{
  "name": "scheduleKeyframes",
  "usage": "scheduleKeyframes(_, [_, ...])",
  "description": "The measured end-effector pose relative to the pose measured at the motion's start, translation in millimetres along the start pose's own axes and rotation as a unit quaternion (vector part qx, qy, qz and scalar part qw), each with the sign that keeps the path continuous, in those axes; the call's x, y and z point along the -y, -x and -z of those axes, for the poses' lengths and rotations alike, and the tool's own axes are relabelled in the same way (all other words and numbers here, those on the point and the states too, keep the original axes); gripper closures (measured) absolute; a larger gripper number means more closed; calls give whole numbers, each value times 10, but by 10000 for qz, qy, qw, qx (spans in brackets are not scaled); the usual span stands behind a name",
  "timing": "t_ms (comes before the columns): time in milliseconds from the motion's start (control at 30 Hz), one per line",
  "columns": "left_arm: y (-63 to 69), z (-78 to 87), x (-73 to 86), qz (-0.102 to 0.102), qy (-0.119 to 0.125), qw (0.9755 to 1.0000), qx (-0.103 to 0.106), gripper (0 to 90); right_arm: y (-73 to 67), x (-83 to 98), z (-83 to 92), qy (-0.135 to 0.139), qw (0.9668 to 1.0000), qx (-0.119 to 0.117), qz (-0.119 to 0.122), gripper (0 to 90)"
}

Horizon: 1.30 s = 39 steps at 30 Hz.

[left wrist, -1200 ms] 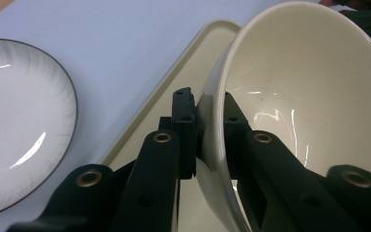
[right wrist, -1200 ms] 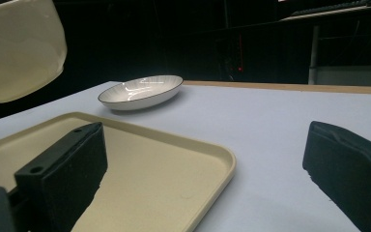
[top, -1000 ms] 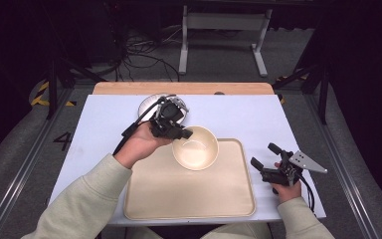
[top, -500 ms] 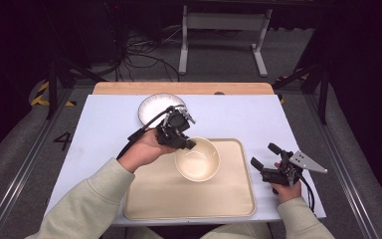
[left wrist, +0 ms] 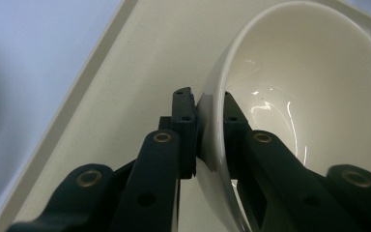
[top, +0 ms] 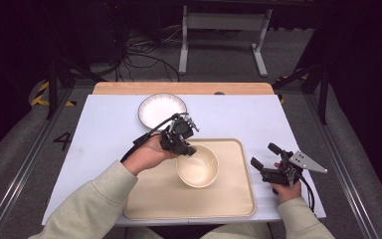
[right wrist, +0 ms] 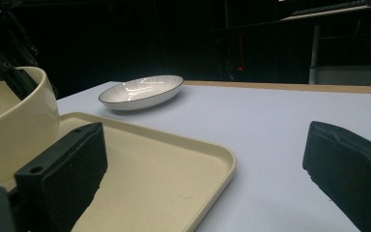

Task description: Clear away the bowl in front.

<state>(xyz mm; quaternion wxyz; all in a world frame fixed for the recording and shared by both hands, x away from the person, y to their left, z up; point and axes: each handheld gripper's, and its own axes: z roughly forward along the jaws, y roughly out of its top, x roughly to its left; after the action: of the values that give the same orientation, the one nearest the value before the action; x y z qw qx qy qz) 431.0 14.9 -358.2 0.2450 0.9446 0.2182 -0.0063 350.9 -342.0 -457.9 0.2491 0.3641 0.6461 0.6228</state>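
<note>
The left gripper [top: 185,151] is clamped on the near-left rim of a cream bowl [top: 197,167]; in the left gripper view [left wrist: 211,126] one jaw is pressed against the outside of the wall and the other against the inside, with the rim [left wrist: 222,72] pinched between them. The bowl is held over a beige tray [top: 229,209], in its far half (whether its base touches the tray cannot be told). The tray is laid on a pale blue-white table [top: 104,129], toward the near edge. Beyond the tray, on the far left of the table, a white plate with a dark rim [top: 162,109] is seen, well apart from the bowl.

The right gripper [top: 261,155] is held just beside the right edge of the tray, low over the table, its jaws spread wide with nothing between them; in the right gripper view [right wrist: 203,164] the tray's corner [right wrist: 222,157] and bare table lie in the gap, with the plate [right wrist: 142,91] farther off.
</note>
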Motion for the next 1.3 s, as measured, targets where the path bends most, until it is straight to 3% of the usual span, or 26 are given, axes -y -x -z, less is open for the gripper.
scheduleKeyframes(267, [-11,-80,16,-30,-103,9999,8,825,-1,0,0,-1,10000,-7,-1,24])
scheduleKeyframes(400, [-28,-138,48,167,-160,9997,42,824,-2,0,-1,-4,10000,-8,1,23])
scheduleKeyframes(500, [-71,-152,54,15,-205,9998,42,825,-2,0,-2,-3,10000,-4,-3,24])
scheduleKeyframes(633, [-56,-178,66,146,-201,9997,65,825,-3,0,-2,-6,10000,-6,-5,24])
scheduleKeyframes(733, [-74,-189,64,5,-237,9997,35,825,-2,0,-2,-7,10000,-6,3,23])
scheduleKeyframes(833, [-68,-202,68,99,-235,9997,51,825,-2,0,-2,-8,10000,-7,4,24])
scheduleKeyframes(900, [-77,-206,65,37,-252,9997,53,824,-2,0,-2,-7,10000,-8,3,23])
scheduleKeyframes(933, [-61,-214,69,146,-245,9996,63,824,-2,0,-2,-7,10000,-9,4,24])
scheduleKeyframes(1300, [-49,-266,75,81,-341,9994,28,823,-3,0,-2,-9,10000,-12,2,24])
